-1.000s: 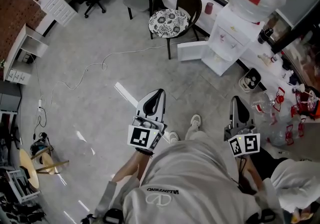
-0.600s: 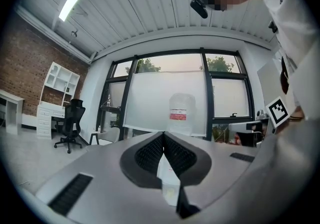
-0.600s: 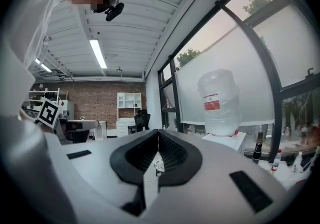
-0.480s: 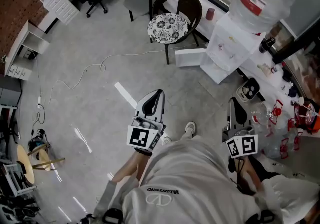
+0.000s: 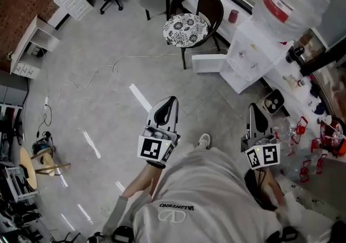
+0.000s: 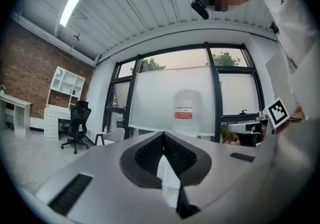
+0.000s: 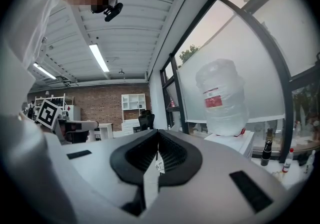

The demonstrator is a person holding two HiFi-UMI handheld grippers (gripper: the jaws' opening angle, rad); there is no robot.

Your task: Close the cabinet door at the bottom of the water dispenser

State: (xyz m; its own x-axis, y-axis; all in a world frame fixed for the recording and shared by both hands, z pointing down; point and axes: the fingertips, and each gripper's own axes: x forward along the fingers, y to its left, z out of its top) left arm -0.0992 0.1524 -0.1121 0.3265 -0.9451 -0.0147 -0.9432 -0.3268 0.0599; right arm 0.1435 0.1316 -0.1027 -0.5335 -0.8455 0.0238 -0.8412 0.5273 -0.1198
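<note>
Left hand-held gripper (image 5: pixel 171 99) and right hand-held gripper (image 5: pixel 254 108) are clenched empty, well short of the white plastic water dispenser (image 5: pixel 250 55), whose flat white cabinet door (image 5: pixel 210 63) hangs open at its base, so probably a push job.

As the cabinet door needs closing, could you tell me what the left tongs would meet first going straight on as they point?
Probably the white water dispenser with the clear bottle on top, which stands dead ahead in the left tongs' own view; nothing nearer shows, though depth is unclear.
</note>
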